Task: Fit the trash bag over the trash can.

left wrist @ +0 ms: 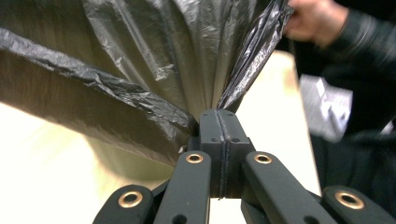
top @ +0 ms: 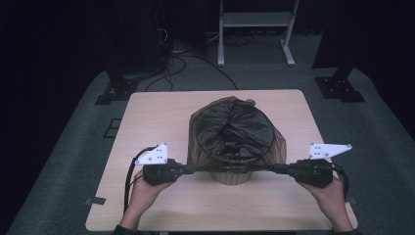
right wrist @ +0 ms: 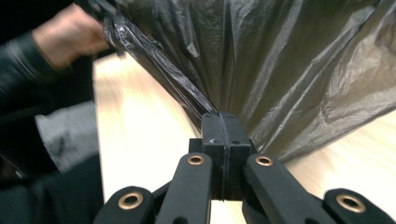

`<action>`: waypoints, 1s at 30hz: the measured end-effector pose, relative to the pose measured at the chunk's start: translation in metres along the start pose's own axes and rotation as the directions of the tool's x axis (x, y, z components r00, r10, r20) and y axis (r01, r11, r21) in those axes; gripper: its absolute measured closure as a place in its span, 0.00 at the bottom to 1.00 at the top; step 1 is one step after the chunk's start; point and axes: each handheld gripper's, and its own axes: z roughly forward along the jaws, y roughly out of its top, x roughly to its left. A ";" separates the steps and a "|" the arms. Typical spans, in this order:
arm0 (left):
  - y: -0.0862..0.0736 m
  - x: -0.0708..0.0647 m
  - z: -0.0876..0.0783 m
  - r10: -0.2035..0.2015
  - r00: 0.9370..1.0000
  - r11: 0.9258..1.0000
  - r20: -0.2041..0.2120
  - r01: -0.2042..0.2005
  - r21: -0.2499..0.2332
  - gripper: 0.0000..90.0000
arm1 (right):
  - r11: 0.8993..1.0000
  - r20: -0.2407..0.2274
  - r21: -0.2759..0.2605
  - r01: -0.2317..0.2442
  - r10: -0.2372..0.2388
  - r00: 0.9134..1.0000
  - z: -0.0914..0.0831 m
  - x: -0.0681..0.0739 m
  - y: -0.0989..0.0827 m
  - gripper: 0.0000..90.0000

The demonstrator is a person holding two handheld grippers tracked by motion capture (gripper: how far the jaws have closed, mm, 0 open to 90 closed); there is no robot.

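A thin black plastic bag [top: 235,134] is stretched over a pale round bin [top: 232,176] standing mid-table. My left gripper [top: 192,169] is shut on the bag's left rim, and my right gripper [top: 275,168] is shut on its right rim; the rim runs taut between them. In the left gripper view the jaws meet on a gathered fold of the bag [left wrist: 154,60], with the left gripper [left wrist: 218,114] pinching it. In the right gripper view the right gripper [right wrist: 221,116] pinches the bag [right wrist: 280,60] the same way. The bin's inside is hidden by the bag.
The wooden table [top: 156,117] has free surface on all sides of the bin. Beyond its far edge stand a white frame [top: 257,29], dark stands and loose cables [top: 171,58] on a grey floor.
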 end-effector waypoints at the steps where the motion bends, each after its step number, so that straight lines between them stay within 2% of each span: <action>1: -0.003 0.002 -0.001 -0.013 1.000 1.000 -0.001 0.013 -0.007 0.99 | 1.000 0.006 0.007 -0.007 0.007 1.000 0.001 -0.002 -0.002 1.00; 5: -0.009 0.009 -0.003 -0.043 0.999 0.999 -0.005 0.043 -0.017 0.99 | 0.999 0.001 -0.008 -0.045 0.045 0.999 0.000 -0.010 -0.009 1.00; 8: -0.014 0.012 0.002 -0.045 0.999 0.999 -0.020 0.045 0.009 0.99 | 0.999 0.010 0.012 -0.043 0.042 0.999 0.005 -0.012 -0.012 1.00; 16: -0.030 0.020 0.013 -0.086 0.996 0.996 -0.017 0.086 0.036 0.98 | 0.996 0.009 0.038 -0.081 0.080 0.997 0.019 -0.023 -0.025 1.00; 21: -0.040 0.024 0.022 -0.102 0.995 0.991 -0.017 0.103 0.085 0.98 | 0.993 0.017 0.066 -0.095 0.094 0.995 0.025 -0.028 -0.031 1.00; 28: -0.047 0.025 0.030 -0.123 0.992 0.984 -0.018 0.125 0.125 0.93 | 0.988 0.034 0.106 -0.112 0.109 0.993 0.030 -0.033 -0.039 1.00; 29: -0.047 0.025 0.029 -0.123 0.992 0.984 -0.022 0.124 0.126 0.90 | 0.989 0.036 0.104 -0.108 0.105 0.994 0.030 -0.033 -0.039 0.98; 30: -0.046 0.024 0.027 -0.121 0.992 0.985 -0.026 0.123 0.122 0.87 | 0.990 0.042 0.096 -0.106 0.102 0.994 0.029 -0.032 -0.039 0.89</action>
